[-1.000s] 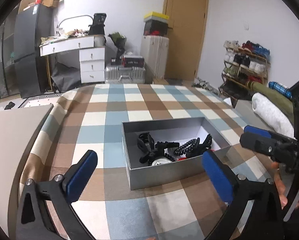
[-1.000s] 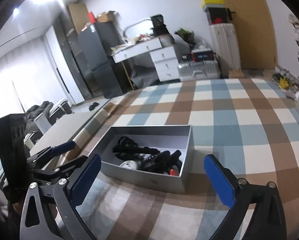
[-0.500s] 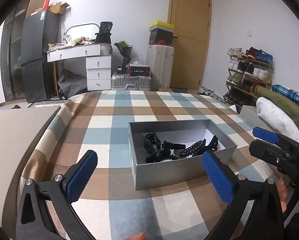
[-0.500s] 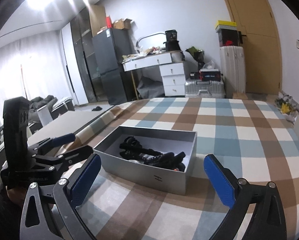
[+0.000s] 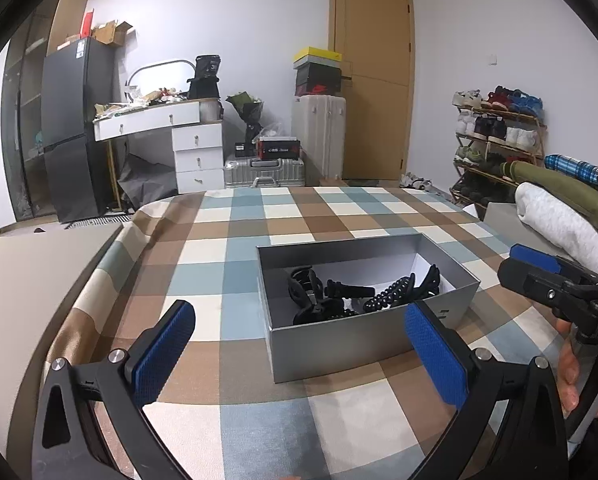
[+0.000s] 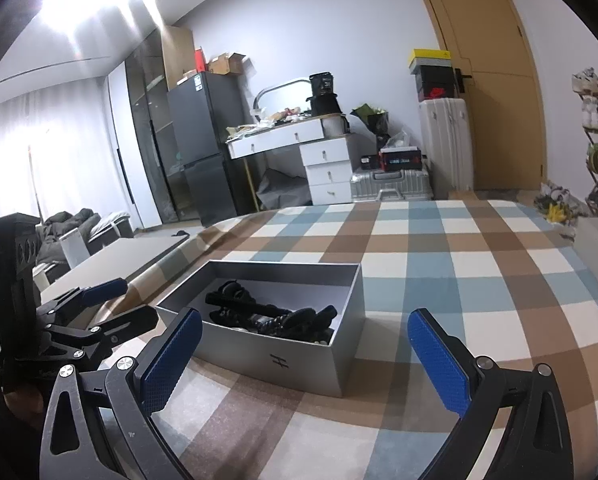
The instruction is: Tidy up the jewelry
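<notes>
On checked cloth (image 5: 235, 240), between both tools: grey open box (image 5: 363, 336) holding a tangle of black jewelry (image 5: 339, 296), possibly beads and clips, hard to separate at this distance. Left gripper (image 5: 299, 360) spread wide, empty, low before the box's near wall. Right gripper (image 6: 305, 364) likewise spread, nothing between its blue pads (image 6: 439, 364), hovering just beside the box's corner.

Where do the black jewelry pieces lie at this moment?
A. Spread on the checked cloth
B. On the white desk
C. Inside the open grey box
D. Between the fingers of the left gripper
C: the black jewelry pieces lie piled on the floor of the open grey rectangular box, and both open grippers, left and right, hold nothing.
</notes>
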`<action>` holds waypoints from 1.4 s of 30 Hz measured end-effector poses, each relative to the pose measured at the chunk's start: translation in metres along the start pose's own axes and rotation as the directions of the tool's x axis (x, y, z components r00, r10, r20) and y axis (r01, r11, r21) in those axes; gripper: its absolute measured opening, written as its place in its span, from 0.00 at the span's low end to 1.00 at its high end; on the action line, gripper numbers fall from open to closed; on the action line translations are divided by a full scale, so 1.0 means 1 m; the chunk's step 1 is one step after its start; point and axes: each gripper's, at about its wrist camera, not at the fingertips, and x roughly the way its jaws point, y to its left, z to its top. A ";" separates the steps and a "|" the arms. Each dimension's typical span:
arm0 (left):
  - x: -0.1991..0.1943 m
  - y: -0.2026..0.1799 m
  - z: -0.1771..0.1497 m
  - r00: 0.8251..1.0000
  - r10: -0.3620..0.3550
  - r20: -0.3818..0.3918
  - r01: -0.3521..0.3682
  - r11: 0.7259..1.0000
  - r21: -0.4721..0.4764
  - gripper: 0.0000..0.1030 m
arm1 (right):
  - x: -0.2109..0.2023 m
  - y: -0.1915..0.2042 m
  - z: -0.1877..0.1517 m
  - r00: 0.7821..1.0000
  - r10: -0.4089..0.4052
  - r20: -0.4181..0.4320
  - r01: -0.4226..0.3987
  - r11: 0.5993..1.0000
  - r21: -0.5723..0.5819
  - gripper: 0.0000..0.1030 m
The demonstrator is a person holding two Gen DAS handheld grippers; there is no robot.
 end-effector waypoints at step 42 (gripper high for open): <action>0.000 -0.004 0.001 1.000 0.010 -0.006 -0.010 1.000 0.012 0.99 | -0.003 0.013 -0.001 1.000 -0.008 0.008 0.009 0.998 -0.066 1.00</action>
